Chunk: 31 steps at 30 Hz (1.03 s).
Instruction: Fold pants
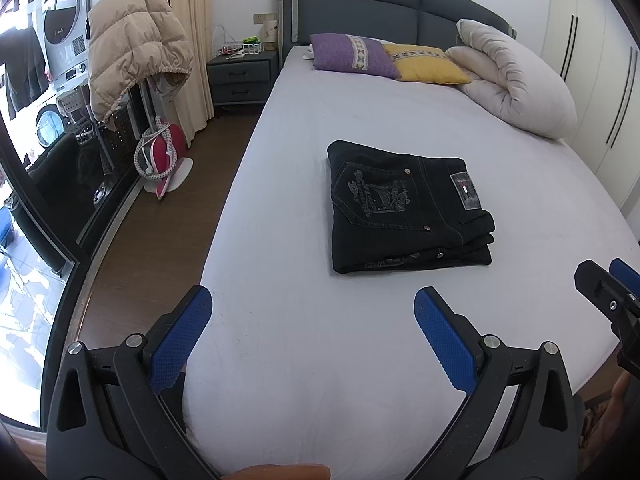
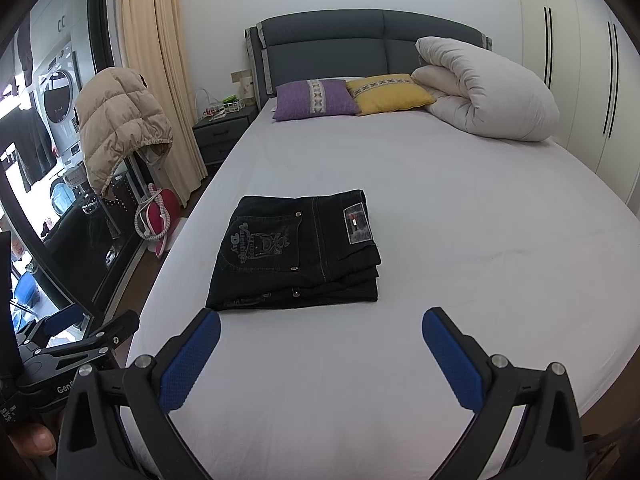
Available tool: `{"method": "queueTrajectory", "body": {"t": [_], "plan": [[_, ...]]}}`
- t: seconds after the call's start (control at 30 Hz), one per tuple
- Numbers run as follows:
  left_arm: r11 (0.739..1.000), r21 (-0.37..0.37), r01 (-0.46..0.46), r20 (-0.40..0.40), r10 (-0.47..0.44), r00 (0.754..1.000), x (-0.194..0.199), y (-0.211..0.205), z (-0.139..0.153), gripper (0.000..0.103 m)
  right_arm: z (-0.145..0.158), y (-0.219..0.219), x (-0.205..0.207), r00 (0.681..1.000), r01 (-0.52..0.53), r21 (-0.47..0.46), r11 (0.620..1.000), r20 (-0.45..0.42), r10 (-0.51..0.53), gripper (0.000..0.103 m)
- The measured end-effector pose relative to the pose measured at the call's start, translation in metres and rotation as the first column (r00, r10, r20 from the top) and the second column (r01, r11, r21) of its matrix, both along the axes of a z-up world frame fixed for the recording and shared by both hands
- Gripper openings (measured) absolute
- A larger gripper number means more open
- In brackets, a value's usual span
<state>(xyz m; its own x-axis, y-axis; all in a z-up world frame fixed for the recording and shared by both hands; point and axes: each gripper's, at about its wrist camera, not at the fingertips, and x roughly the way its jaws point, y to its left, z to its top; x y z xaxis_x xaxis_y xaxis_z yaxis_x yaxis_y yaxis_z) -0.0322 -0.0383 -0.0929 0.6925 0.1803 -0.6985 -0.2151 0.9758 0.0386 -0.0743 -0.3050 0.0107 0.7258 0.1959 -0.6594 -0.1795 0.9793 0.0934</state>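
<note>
Black jeans (image 1: 404, 210) lie folded into a compact rectangle on the white bed sheet (image 1: 320, 340), back pocket with grey embroidery facing up. They also show in the right wrist view (image 2: 298, 250). My left gripper (image 1: 314, 304) is open and empty, held above the sheet near the foot of the bed, short of the jeans. My right gripper (image 2: 322, 326) is open and empty, just in front of the jeans' near edge. The right gripper also shows at the right edge of the left wrist view (image 1: 612, 280).
A purple pillow (image 1: 354, 56), a yellow pillow (image 1: 428, 63) and a rolled white duvet (image 1: 520, 80) sit at the headboard end. A beige puffer jacket (image 1: 136, 44) hangs left of the bed, with an iron (image 1: 162, 152) on the floor. White wardrobes (image 2: 580, 60) stand on the right.
</note>
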Motion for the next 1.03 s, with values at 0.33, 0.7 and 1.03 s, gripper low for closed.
{"method": "queueTrajectory", "body": {"t": [0.33,0.7,1.03], "plan": [[1.0,-0.006,0.005,-0.005,-0.005,1.0,0.0017,0.0003,-0.0012,0.103,0.0009,-0.0006,0.0011,1.0,0.0,0.001,1.0,-0.003,0.0,0.103],[1.0,-0.007,0.013,-0.01,-0.013,1.0,0.0033,0.001,-0.0025,0.103,0.0002,-0.0006,0.0016,1.0,-0.001,0.001,1.0,-0.004,0.001,0.103],[1.0,-0.005,0.022,-0.005,-0.022,1.0,0.0052,0.0031,-0.0009,0.103,-0.0041,0.0014,-0.0031,1.0,-0.003,0.002,1.0,-0.009,0.003,0.103]]}}
